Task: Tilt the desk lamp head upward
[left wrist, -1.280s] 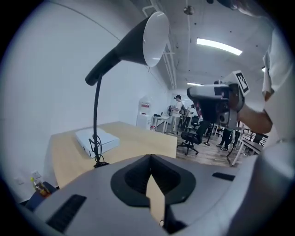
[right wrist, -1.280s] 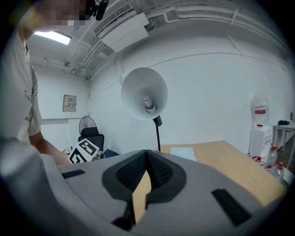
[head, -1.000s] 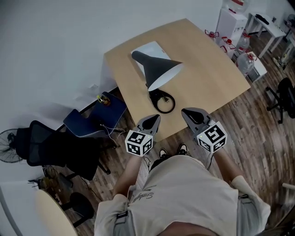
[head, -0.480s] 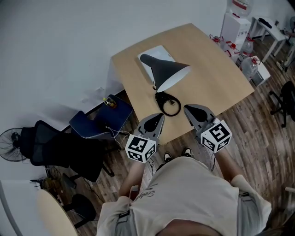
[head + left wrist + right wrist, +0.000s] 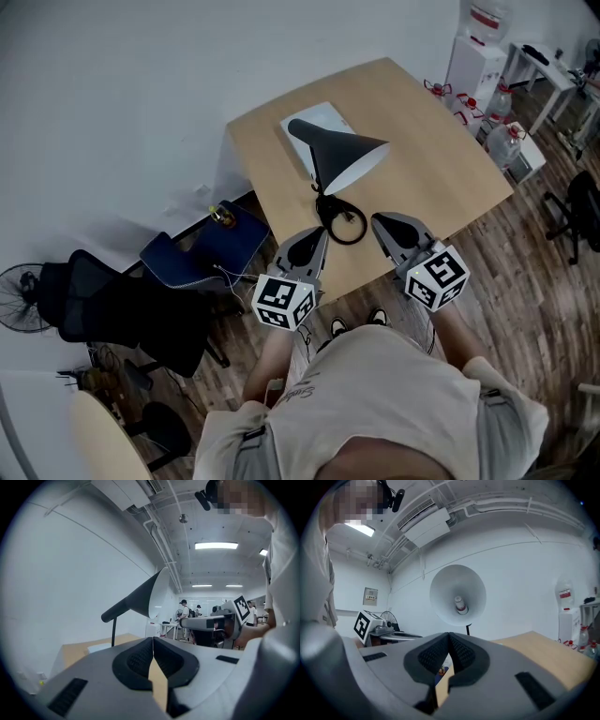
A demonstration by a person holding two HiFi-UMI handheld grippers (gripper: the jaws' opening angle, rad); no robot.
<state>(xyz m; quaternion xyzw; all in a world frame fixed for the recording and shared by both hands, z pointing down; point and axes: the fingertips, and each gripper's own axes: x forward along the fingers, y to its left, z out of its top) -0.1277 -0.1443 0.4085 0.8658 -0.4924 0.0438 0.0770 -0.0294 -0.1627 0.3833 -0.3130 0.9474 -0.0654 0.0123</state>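
You hold both grippers low at the worktop's (image 5: 441, 159) near corner, one either side of the lamp's ring base (image 5: 344, 223), which looks like a waiting stance before reaching in. The left gripper (image 5: 309, 246) has its jaws pressed together on nothing, and so does the right gripper (image 5: 389, 228); neither touches the lamp.

The lamp head (image 5: 339, 150) hangs over the worktop between the base and the white sheet (image 5: 314, 122) near the left corner. Its open mouth faces the right gripper, whose view looks straight into the shade at the bulb. That suggests the head sits low and tipped toward you, so the upward tilt is not yet done.

Count one lamp, one base, one sheet, one worktop, two grippers.
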